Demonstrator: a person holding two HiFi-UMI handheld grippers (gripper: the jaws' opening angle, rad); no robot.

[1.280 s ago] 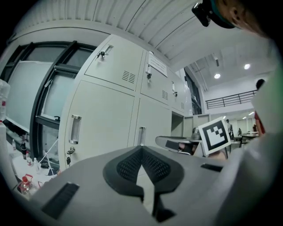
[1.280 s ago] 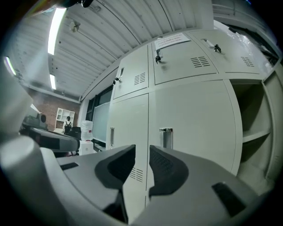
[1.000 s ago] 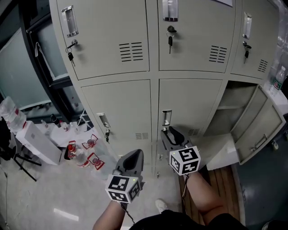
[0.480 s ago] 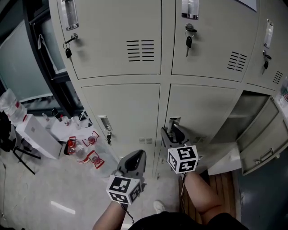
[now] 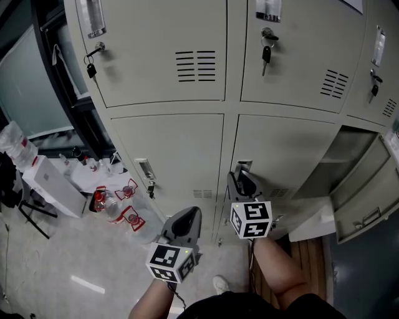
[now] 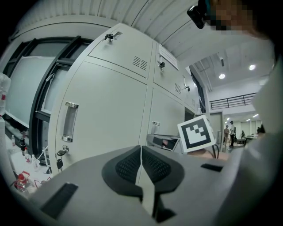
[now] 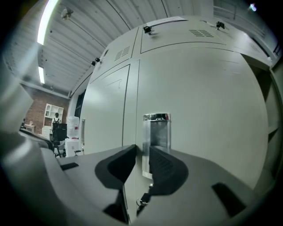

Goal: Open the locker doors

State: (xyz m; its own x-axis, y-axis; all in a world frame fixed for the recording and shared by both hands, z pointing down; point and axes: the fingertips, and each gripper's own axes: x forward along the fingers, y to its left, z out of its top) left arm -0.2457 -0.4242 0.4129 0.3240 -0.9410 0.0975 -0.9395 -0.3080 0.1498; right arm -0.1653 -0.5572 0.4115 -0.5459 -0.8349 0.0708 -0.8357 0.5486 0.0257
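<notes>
- Pale grey steel lower middle door (image 5: 280, 146), shut, straight ahead of my right gripper (image 5: 240, 179). Its chrome handle (image 7: 155, 132) sits at the door's upper left.
- Right jaws have just been closing and now pinch the handle's left rim. A key (image 7: 143, 199) hangs just below.
- My left gripper (image 5: 186, 217) hangs short of the lower left door (image 5: 174, 149), jaws pressed together, nothing in them.
- Lower right door (image 5: 368, 202) stands open.
- Upper doors (image 5: 162, 50) shut, keys (image 5: 266, 56) in the locks, vent slots (image 5: 195, 66).
- Floor (image 5: 68, 261) pale and glossy, with a wood strip (image 5: 308, 249) at right.
- Left of the lockers: bottles (image 5: 103, 202) with red labels, a white box (image 5: 53, 190), a dark window frame (image 5: 75, 106).
- Writing: card holder (image 5: 269, 9) on an upper door and the bottle labels are too small to read. Marker cube (image 5: 251, 219) on my right gripper shows black-and-white squares only.
</notes>
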